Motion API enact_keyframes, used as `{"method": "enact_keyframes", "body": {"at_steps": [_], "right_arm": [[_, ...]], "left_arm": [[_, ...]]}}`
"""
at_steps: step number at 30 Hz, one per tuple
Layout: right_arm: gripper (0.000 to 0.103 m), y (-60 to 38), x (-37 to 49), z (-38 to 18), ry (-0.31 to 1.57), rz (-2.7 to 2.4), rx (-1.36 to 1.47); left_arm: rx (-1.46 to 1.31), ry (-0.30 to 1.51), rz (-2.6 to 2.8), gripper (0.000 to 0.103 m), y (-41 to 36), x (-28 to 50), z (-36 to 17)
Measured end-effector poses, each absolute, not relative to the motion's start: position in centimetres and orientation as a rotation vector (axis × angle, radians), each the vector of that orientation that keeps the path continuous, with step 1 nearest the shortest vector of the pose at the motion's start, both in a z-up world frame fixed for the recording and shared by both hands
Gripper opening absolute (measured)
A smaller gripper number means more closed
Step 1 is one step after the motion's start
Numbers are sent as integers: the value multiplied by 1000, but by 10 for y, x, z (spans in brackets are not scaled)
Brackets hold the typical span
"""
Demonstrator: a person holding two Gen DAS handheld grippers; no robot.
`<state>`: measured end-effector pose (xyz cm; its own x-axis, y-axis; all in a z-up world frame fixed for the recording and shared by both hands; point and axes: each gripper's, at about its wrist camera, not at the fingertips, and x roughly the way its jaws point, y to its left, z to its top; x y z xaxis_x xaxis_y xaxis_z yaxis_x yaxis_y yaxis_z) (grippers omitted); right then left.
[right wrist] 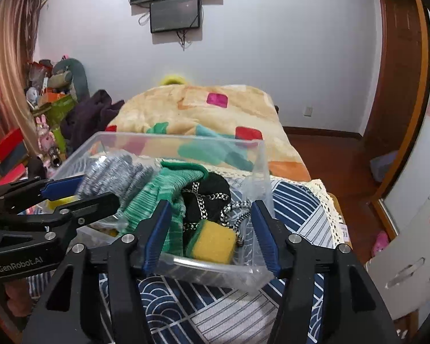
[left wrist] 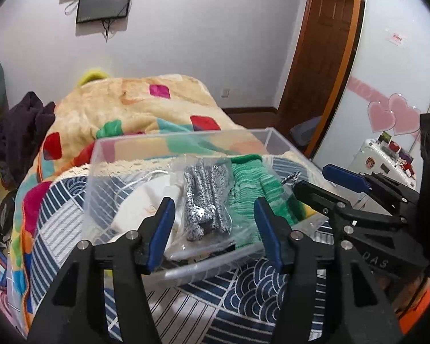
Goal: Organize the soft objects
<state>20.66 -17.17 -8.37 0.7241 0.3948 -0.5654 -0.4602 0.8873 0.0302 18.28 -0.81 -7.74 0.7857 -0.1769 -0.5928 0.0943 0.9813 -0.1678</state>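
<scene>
1. Writing: the left claw [right wrist: 80,189], seen side-on in the right wrist view, carries the white lettering "GenRobot.AI"; the right claw [left wrist: 315,179], seen in the left wrist view, shows only "DAS" on its body. A small sign [left wrist: 397,39] on the far wall is too blurred to read.
2. Both claws stand released, jaws spread and grasping nothing, poised at the near rim of a clear bin [left wrist: 106,143] that sits on a blue-and-white patterned cloth [left wrist: 243,289].
3. Left wrist view: directly ahead of the left claw [left wrist: 215,218], inside the bin, a clear bag [left wrist: 238,229] holds speckled grey gloves [left wrist: 205,197]; a white item [left wrist: 146,203] lies to their left, a green glove [left wrist: 252,186] to their right.
4. Only the right wrist view shows the yellow sponge [right wrist: 213,243] just ahead of the right claw [right wrist: 210,218], with a black item [right wrist: 212,189] and a checked cord [right wrist: 235,215] beyond it; the green glove [right wrist: 163,197] lies ahead-left.
5. The white item's nature is hard to make out, and the black item is partly buried under the green glove.
6. Beyond the bin [right wrist: 261,166] lies a blanket [right wrist: 203,111] with coloured squares; screens [right wrist: 175,14] hang on the wall.
</scene>
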Motion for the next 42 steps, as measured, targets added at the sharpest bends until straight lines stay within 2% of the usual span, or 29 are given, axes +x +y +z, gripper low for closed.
{"method": "enact_keyframes", "body": {"at_steps": [6, 13, 16, 19, 24, 26, 28, 29, 35, 42], "right_arm": [[55, -179, 193, -64, 540, 499, -98], [57, -184, 160, -23, 392, 524, -69], [67, -188, 143, -4, 312, 535, -47], [72, -190, 131, 8, 257, 543, -32], [86, -191, 115, 22, 187, 546, -13], [97, -191, 110, 25, 173, 551, -5], [103, -192, 107, 28, 154, 547, 7], [103, -192, 105, 28, 146, 544, 9], [103, -193, 99, 26, 140, 543, 9], [103, -196, 94, 25, 138, 548, 13]], "left_arm": [[-141, 561, -132, 59, 3, 152, -49], [-137, 412, -97, 59, 15, 107, -4], [-139, 364, -86, 59, 19, 93, 11], [-141, 317, -78, 69, 20, 77, 25], [-124, 259, -68, 75, 18, 55, 40], [-116, 242, -60, 81, 16, 47, 44], [-111, 230, -56, 86, 15, 42, 47], [-110, 222, -50, 91, 14, 38, 48], [-89, 187, -27, 101, 9, 29, 54], [-78, 176, -19, 102, 6, 24, 54]]}}
